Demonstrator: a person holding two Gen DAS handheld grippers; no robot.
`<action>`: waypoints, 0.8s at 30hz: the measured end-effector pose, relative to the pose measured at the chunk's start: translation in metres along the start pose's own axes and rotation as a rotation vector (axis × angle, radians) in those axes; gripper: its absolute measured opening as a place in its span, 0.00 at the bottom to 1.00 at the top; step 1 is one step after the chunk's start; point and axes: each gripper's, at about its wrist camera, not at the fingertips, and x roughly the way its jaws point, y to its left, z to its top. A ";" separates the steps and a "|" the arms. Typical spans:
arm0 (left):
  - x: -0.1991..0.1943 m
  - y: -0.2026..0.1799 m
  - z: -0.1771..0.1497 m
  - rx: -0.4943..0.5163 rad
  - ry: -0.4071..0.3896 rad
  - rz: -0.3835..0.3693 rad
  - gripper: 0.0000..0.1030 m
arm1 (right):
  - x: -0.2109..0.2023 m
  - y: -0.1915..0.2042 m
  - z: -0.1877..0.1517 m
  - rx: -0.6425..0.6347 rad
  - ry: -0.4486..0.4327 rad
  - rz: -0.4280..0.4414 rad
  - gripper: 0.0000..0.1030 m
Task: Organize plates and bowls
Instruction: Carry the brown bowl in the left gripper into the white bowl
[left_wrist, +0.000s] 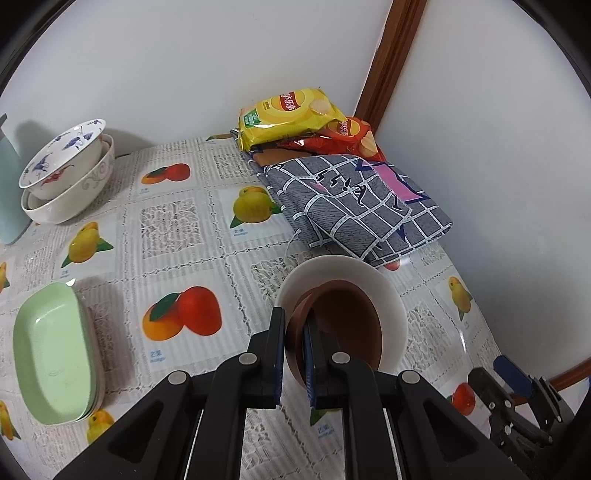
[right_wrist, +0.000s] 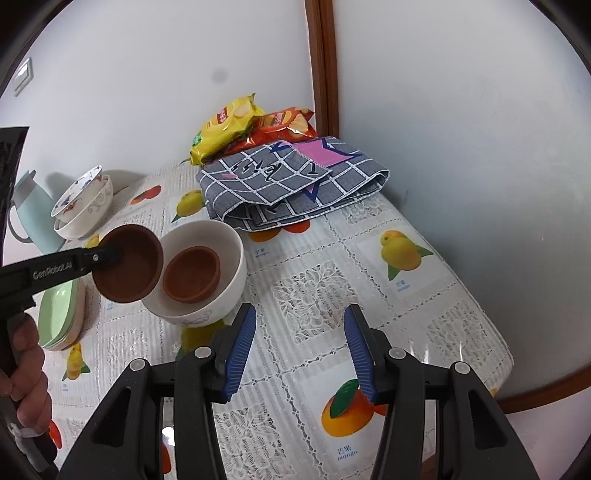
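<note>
My left gripper (left_wrist: 294, 317) is shut on the rim of a small brown bowl (left_wrist: 340, 328), holding it tilted. It hangs just above a white bowl (left_wrist: 388, 295) on the fruit-print tablecloth. In the right wrist view the held brown bowl (right_wrist: 127, 264) sits at the left rim of the white bowl (right_wrist: 221, 295), with the left gripper (right_wrist: 110, 256) clamped on it. A second brown bowl (right_wrist: 192, 275) lies inside the white bowl. My right gripper (right_wrist: 301, 314) stands open over the cloth to the right of the white bowl, with nothing between its fingers.
Two stacked patterned white bowls (left_wrist: 66, 177) and a pale blue jug (left_wrist: 7, 184) stand at the back left. Stacked green plates (left_wrist: 55, 354) lie at the near left. A folded grey checked cloth (left_wrist: 354, 206) and snack bags (left_wrist: 288, 114) fill the back corner by the wall.
</note>
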 end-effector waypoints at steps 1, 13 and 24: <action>0.004 0.000 0.001 -0.004 0.004 -0.002 0.09 | 0.002 -0.001 -0.001 0.001 0.002 0.002 0.48; 0.038 -0.007 0.005 -0.015 0.043 -0.014 0.09 | 0.022 -0.015 -0.003 0.026 0.021 -0.033 0.48; 0.055 -0.003 0.008 -0.034 0.062 -0.032 0.09 | 0.031 -0.014 -0.003 0.018 0.033 -0.038 0.48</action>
